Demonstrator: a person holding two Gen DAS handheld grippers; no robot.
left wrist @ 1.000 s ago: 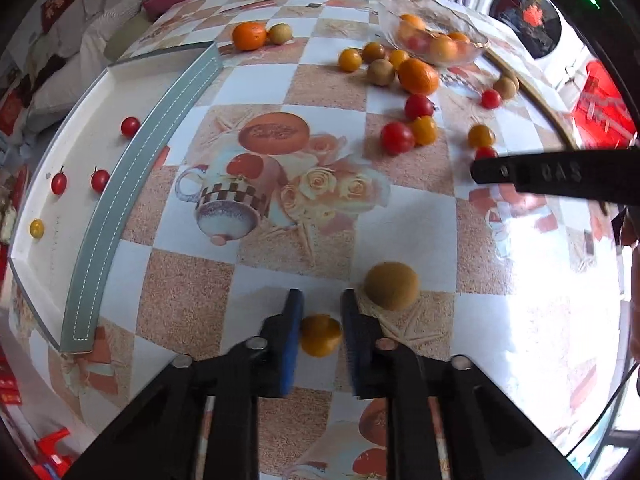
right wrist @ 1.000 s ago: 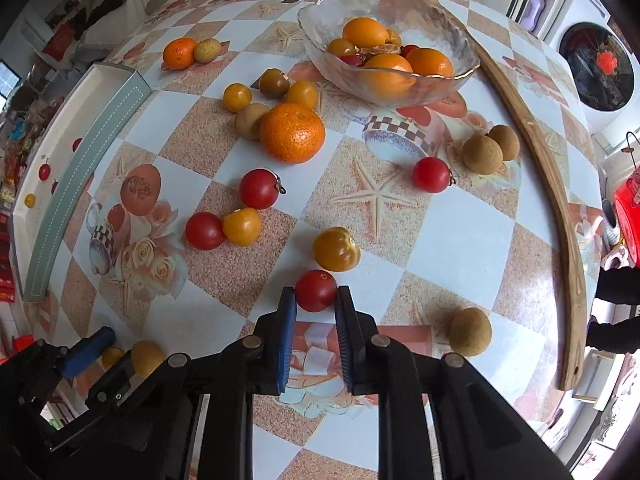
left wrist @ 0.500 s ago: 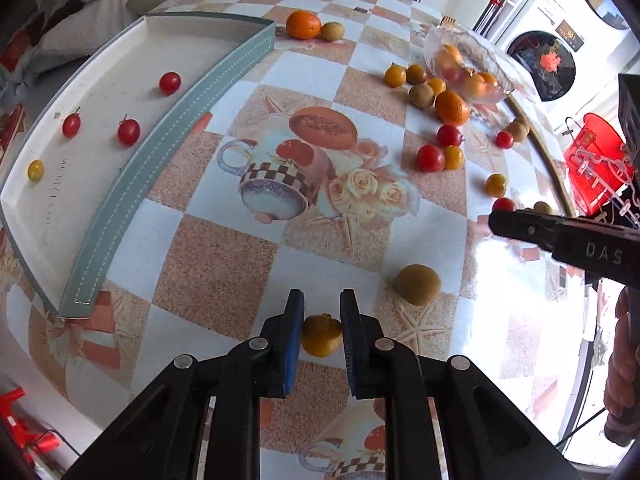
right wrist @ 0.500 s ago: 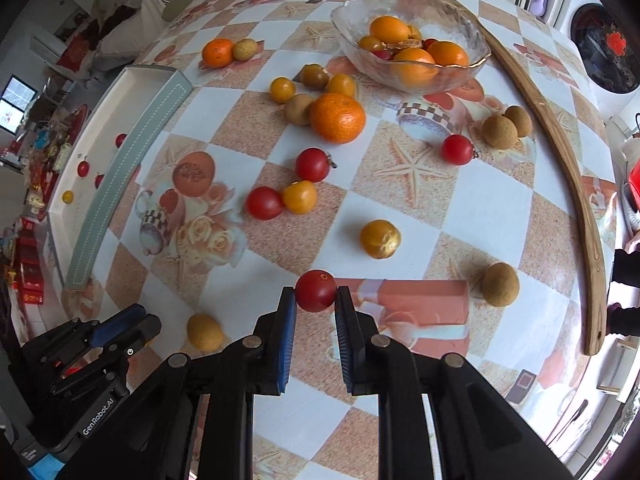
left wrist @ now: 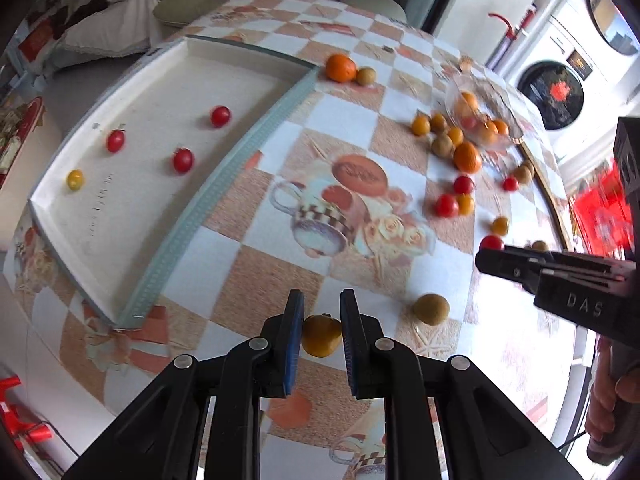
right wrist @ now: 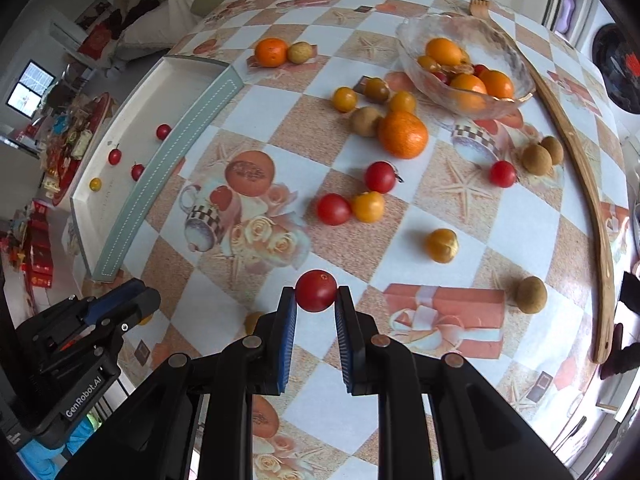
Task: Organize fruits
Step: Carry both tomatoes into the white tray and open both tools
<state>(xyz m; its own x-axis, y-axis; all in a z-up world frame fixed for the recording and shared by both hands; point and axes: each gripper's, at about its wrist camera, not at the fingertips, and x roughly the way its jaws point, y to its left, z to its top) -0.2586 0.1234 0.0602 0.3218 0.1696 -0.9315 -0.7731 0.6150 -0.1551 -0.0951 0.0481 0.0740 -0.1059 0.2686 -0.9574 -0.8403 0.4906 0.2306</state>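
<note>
Left gripper point(left wrist: 320, 334): clamped on yellow tomato point(left wrist: 321, 336), pads touching both sides. Right gripper point(right wrist: 316, 308): clamped at the tips on red tomato point(right wrist: 315, 291). Both raised clear of the table point(right wrist: 256, 120) since a second ago; left view now swung toward the tray point(left wrist: 144, 92). Tray contents: three red and one yellow tomato. Grasp phase judged complete; transfer to tray likely next. Remaining fruit scattered near the bowl point(right wrist: 516, 52).

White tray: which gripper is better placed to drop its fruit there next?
Probably the left gripper: it holds a yellow tomato beside the white tray. The right gripper, holding a red tomato, is farther away.
</note>
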